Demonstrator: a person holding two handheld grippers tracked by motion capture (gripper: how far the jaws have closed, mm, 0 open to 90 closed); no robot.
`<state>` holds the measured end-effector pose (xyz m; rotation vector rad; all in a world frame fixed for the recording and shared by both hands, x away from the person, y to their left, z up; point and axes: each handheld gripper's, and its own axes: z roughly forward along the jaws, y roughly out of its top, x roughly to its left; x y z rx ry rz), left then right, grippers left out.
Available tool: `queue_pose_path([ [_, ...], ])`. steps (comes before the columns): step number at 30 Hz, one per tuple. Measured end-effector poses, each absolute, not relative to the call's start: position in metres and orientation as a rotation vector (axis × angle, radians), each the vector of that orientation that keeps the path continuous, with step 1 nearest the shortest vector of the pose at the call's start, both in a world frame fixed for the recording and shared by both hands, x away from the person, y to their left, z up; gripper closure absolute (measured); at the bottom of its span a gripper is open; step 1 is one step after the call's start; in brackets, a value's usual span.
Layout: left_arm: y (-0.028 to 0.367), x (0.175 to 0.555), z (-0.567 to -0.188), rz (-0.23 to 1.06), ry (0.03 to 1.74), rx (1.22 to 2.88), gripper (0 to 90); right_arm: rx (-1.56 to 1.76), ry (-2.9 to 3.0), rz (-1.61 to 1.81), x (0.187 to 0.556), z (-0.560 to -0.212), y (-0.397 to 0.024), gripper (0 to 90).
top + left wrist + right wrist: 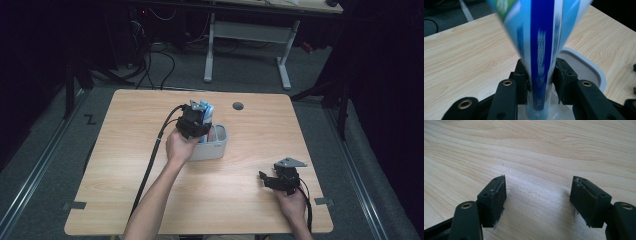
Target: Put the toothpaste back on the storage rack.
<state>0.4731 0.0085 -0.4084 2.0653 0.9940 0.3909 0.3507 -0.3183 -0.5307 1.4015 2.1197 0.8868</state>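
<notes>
We see the left claw (196,121) at centre frame in the high view, clamped on a blue-and-white tube (205,109), which looks like toothpaste. In the left gripper view the jaws pinch the tube (541,50) low on its narrow end, the wide crimped end fanning toward the top of the frame. We judge the low grip keeps it upright for going into or coming out of the grey bin (212,146); which of the two we cannot tell. The tube's foot sits over the bin's opening, whose pale rim (584,60) curves at right of centre.

The right claw (272,179) rests low at lower right of the high view, well apart from the bin. Its jaws stand wide apart over bare worktop (536,150), holding nothing, probably parked out of the way.
</notes>
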Motion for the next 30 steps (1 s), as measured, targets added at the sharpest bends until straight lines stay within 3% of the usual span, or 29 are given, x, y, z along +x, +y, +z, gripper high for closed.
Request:
queue_pose_path([
  [16, 0.0119, 0.4702, -0.4131, 0.376, 0.996, 2.050, 67.1, 1.403, 2.119, 0.888, 0.3507, -0.5308, -0.3182, 29.3],
  [23, 0.0146, 0.4691, -0.4140, 0.369, 0.995, 2.042, 64.0, 1.404, 2.118, 0.887, 0.3508, -0.5307, -0.3181, 29.4],
  [30, 0.0178, 0.4649, -0.4134, 0.382, 0.979, 2.018, 54.3, 1.401, 2.118, 0.888, 0.3510, -0.5308, -0.3181, 29.4],
])
